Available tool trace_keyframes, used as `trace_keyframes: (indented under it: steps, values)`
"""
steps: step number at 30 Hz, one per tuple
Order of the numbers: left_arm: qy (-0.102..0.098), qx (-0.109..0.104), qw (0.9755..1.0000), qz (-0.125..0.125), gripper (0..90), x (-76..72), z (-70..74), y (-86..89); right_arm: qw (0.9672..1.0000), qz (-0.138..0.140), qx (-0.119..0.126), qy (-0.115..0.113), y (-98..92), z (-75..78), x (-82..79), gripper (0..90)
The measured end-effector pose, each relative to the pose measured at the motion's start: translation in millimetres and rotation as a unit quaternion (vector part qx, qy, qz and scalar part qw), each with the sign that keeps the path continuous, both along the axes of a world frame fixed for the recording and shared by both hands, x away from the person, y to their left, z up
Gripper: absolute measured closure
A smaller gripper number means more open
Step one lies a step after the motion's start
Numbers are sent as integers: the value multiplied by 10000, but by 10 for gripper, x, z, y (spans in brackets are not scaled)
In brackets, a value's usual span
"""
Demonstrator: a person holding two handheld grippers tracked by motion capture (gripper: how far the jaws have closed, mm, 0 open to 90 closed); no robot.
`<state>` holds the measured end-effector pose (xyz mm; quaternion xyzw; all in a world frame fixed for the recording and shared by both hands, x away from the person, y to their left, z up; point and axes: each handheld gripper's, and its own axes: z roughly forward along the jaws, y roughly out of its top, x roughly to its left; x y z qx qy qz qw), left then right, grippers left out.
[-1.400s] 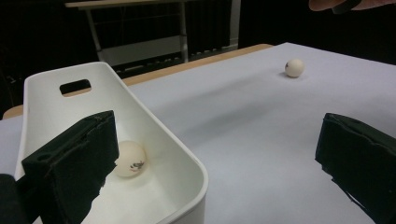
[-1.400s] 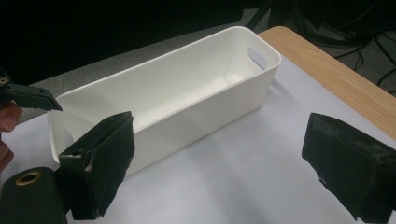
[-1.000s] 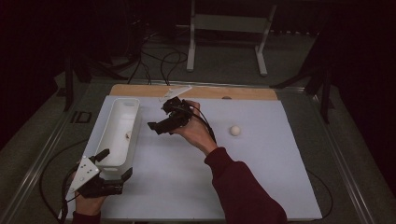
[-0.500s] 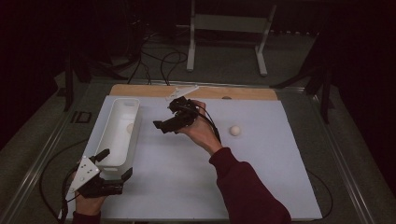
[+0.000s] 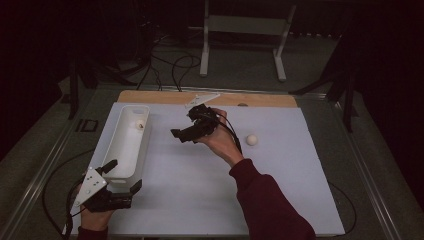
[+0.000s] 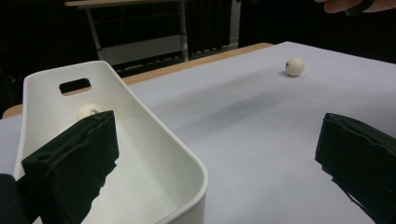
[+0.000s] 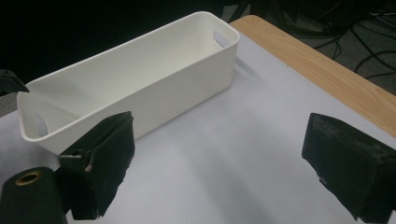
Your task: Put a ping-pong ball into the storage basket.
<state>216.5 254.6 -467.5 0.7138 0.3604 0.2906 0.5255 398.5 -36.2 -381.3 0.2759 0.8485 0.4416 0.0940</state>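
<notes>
Nearest to me, my left gripper (image 5: 121, 175) sits at the near left corner of the desk (image 5: 200, 200), its fingers (image 6: 74, 158) spread wide and released. They straddle the near end of the white bin (image 5: 127, 142): one finger is inside the bin against its wall, the other is outside over the pale sheet. I cannot tell whether either finger touches the bin's rim. The bin is long and narrow, with a slot handle cut in each end wall, and it runs away from me along the left side of the desk.

At the bin's far end lies a small white ball (image 5: 139, 124), resting on the floor of the bin just below the far handle slot.

Farther out, toward the middle of the desk, my right gripper (image 5: 186, 133) hangs in the air above the sheet, pointing left toward the bin. Its fingers (image 7: 345, 163) are also wide apart and hold nothing; between them I see bare sheet and the bin's long side wall.

To the right of that hand, a second white ball (image 5: 251, 140) lies alone on the sheet, well apart from the bin. Beyond it runs the desk's wooden far edge (image 5: 270, 100).
</notes>
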Motion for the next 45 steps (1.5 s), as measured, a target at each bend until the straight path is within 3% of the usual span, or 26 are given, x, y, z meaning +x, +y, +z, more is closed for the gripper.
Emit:
trace_keyframes:
  steps: [45]
  values:
    - [25,-4,10000,-20,0,6,-10,-20,9993,-330,-149,102,-402,-169,53,87]
